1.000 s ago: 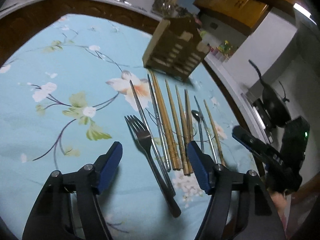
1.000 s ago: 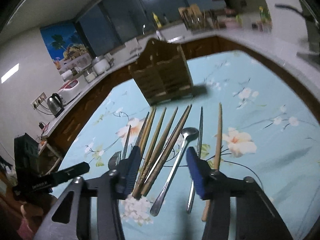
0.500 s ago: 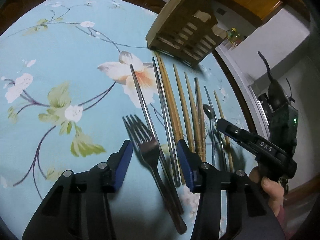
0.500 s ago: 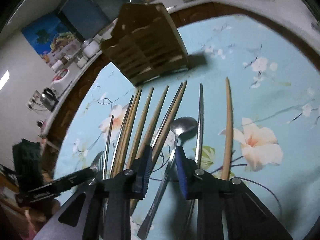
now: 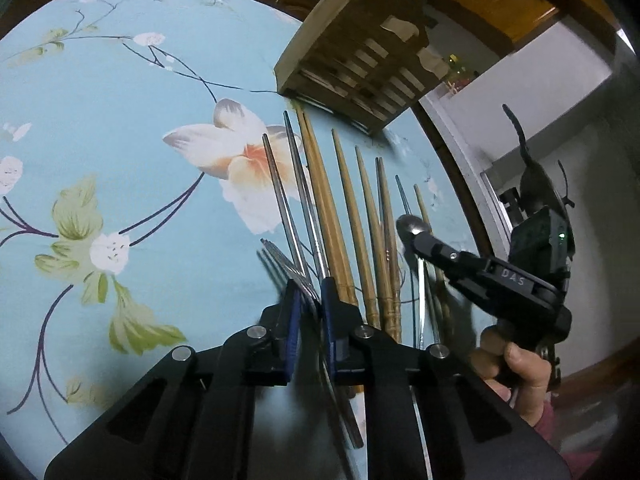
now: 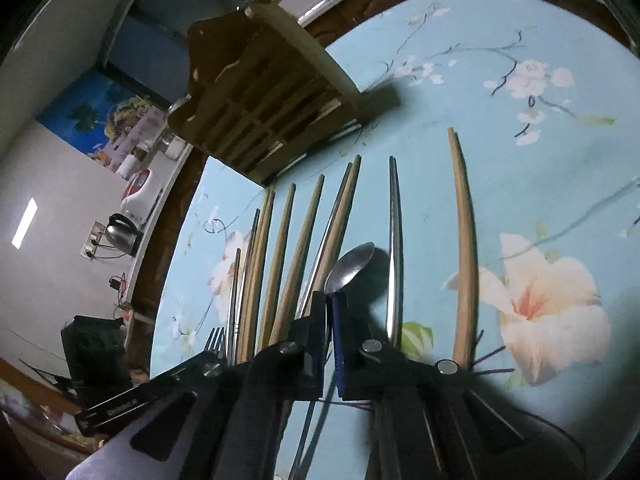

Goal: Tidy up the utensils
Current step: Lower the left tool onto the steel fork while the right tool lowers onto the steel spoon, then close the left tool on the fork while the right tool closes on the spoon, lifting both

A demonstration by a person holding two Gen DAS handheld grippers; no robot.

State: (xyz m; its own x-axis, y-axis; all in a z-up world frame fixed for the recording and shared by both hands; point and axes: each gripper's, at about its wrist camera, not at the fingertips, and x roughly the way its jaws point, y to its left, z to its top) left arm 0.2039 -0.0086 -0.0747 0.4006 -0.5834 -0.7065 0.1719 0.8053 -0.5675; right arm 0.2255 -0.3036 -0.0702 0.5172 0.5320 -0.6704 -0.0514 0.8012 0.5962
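Left gripper (image 5: pixel 308 300) fingers pinch the fork (image 5: pixel 294 270) neck, right gripper (image 6: pixel 329 312) fingers squeeze the spoon (image 6: pixel 350 266) at 12 o'clock; both thin, stiff, slippery steel.

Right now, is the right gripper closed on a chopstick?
No. In the right wrist view the right gripper is shut on the spoon, gripping its neck just below the bowl.
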